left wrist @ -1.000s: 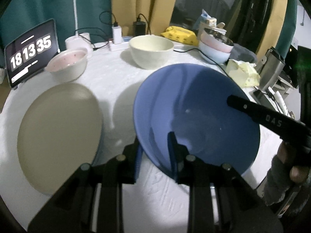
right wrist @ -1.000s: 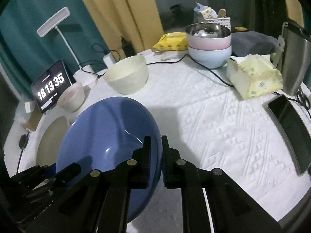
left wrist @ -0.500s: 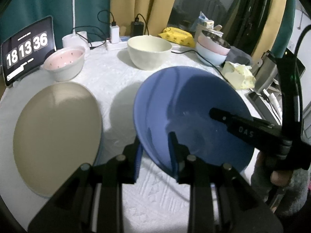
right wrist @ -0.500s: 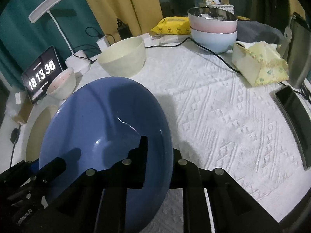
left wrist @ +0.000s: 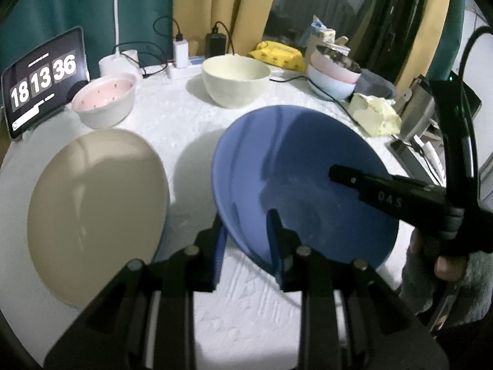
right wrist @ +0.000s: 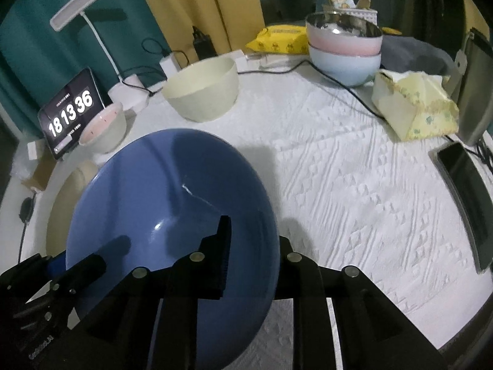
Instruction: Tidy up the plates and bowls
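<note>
The blue plate (left wrist: 302, 178) fills the middle of the left wrist view, tilted, its near rim caught between the fingers of the left gripper (left wrist: 246, 240) at lower centre: one finger lies over the plate's inner face, the other under the rim, so this gripper is clamped on the plate.

In the right wrist view the same plate (right wrist: 172, 215) takes up the lower left. The right gripper (right wrist: 252, 243) straddles its right rim, with the left finger above the plate's inner face and the other finger behind and below the rim. Its jaws are opening, with the rim between them; whether the pads touch the plate cannot be told. In the left wrist view one finger of this gripper reaches in from the right edge across the plate.

The beige plate (left wrist: 95, 209) lies flat on the white cloth (left wrist: 191, 123) at the left of the left wrist view, just beside the blue plate and apart from it. Behind, toward the top of that frame, stand the pink bowl (left wrist: 104, 101) at upper left, the cream bowl (left wrist: 234, 80) at upper centre, and the stacked bowls (left wrist: 332, 77) at upper right. A clock (left wrist: 43, 80) leans at the far left edge.
</note>
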Demonstrator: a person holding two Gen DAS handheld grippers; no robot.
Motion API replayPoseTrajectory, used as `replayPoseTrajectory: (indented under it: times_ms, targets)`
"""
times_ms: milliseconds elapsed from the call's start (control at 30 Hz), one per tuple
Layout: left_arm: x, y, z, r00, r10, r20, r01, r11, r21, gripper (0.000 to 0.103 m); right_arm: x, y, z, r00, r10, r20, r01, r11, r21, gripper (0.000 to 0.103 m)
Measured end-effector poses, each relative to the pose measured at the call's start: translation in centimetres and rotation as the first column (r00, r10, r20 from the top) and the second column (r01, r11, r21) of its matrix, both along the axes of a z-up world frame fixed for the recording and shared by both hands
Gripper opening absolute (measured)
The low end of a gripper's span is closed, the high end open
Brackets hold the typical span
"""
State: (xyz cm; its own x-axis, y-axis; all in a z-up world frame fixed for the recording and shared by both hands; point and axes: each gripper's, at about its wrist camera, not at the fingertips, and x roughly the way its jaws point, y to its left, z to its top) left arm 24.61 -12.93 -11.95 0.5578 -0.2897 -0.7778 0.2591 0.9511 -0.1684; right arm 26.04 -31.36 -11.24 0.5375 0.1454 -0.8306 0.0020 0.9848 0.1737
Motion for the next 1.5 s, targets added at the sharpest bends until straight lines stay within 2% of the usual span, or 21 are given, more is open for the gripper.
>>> replayPoseTrajectory:
  times_ms: [367, 700, 933, 1133, 1233, 1333, 1500]
  targets:
    - [-0.2, 1.2, 1.1, 0.999, 0.024, 0.031, -0.024, 1.0, 0.014, 0.027, 0.1, -0.3, 2.3, 0.997, -0.007, 0.075, 0.012, 0.998, -0.061, 0.021]
    - [1.1, 2.7, 3.2, 0.993, 0.074, 0.089, -0.077, 0.997, 0.026, 0.028, 1.1, -0.9, 5.1, 0.99, 0.003, 0.143, 0.007, 0.997, -0.073, 0.021]
    - [3.0, 3.1, 4.5, 0.989, 0.088, 0.122, -0.092, 0.995, 0.031, 0.029, 2.4, -1.1, 6.4, 0.984, 0.031, 0.175, -0.018, 0.997, -0.074, 0.021]
    - [5.4, 3.0, 5.0, 0.99, 0.092, 0.11, -0.095, 0.995, 0.029, 0.029, 4.2, -0.9, 6.9, 0.98, 0.068, 0.185, -0.054, 0.995, -0.082, 0.021]
    - [6.7, 2.9, 5.1, 0.99, 0.101, 0.103, -0.104, 0.994, 0.016, 0.03, 5.3, -0.7, 7.0, 0.979, 0.084, 0.186, -0.069, 0.994, -0.085, 0.028]
    - [8.1, 2.7, 5.2, 0.989, 0.115, 0.095, -0.116, 0.993, 0.01, 0.031, 6.7, -0.5, 7.1, 0.976, 0.105, 0.19, -0.09, 0.992, -0.085, 0.028]
    - [10.2, 1.8, 5.1, 0.99, 0.11, 0.088, -0.112, 0.993, 0.022, 0.036, 9.1, -0.3, 7.0, 0.974, 0.129, 0.188, -0.116, 0.99, -0.079, 0.029]
